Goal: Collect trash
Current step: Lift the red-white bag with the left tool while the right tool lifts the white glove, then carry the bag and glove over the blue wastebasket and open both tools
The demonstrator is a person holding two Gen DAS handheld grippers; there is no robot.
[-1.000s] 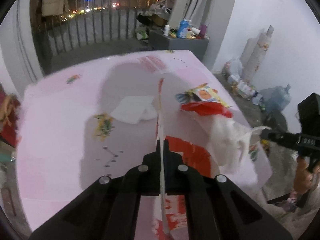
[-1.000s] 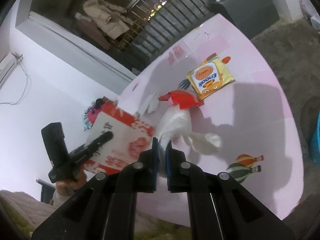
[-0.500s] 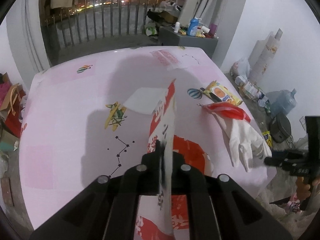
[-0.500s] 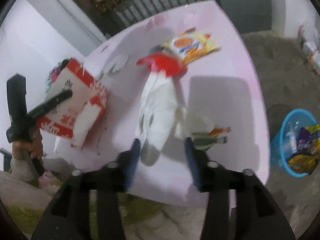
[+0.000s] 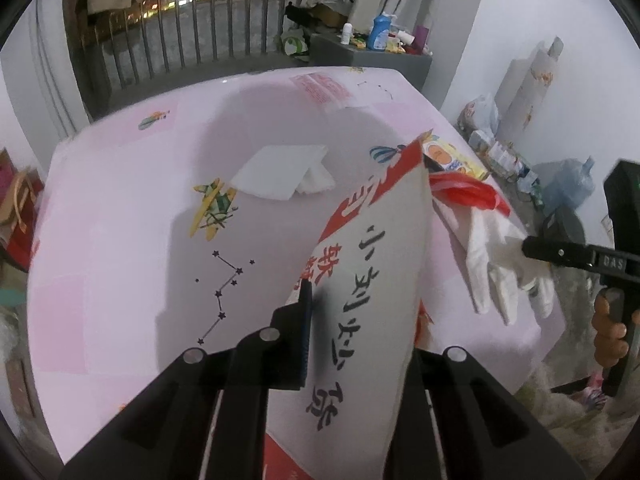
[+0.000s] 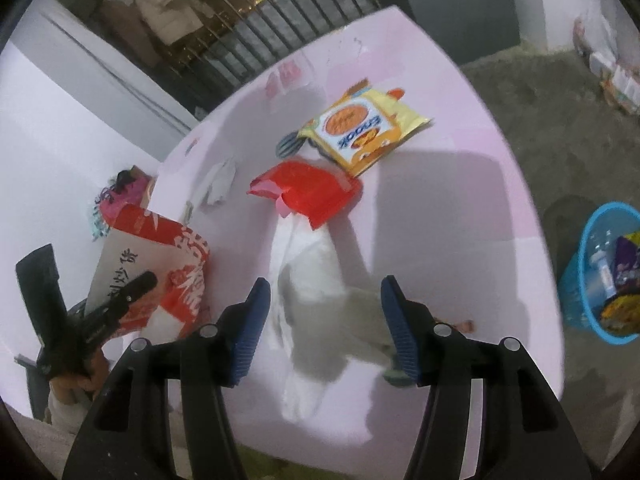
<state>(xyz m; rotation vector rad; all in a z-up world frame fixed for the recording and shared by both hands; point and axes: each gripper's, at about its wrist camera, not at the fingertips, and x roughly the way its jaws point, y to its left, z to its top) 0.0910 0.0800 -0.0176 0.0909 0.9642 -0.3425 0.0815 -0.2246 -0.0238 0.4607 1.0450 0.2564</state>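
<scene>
A red and white paper bag [image 5: 372,280] with black characters stands between the fingers of my left gripper [image 5: 360,300]. Its jaws are opening, the left pad still against the bag, and the right finger is hidden behind it. My right gripper [image 6: 324,320] hovers over the table's near edge, jaws opening. A white glove [image 6: 308,264] lies flat between its pads, untouched. A red plastic wrapper [image 6: 312,192] covers the glove's far end, and a yellow snack packet [image 6: 360,128] lies beyond it. A white tissue [image 5: 280,172] rests mid-table.
A pink printed cloth covers the table [image 5: 120,240]. A blue trash basket [image 6: 600,280] holding wrappers stands on the floor to the right of the table. Against the wall lie bottles and bags [image 5: 500,152]. A grey cabinet [image 5: 368,60] and railing stand behind.
My right gripper let go of the white glove, which now lies flat on the table, and its jaws stand wide. The paper bag in my left gripper turned its broad face to the camera.
</scene>
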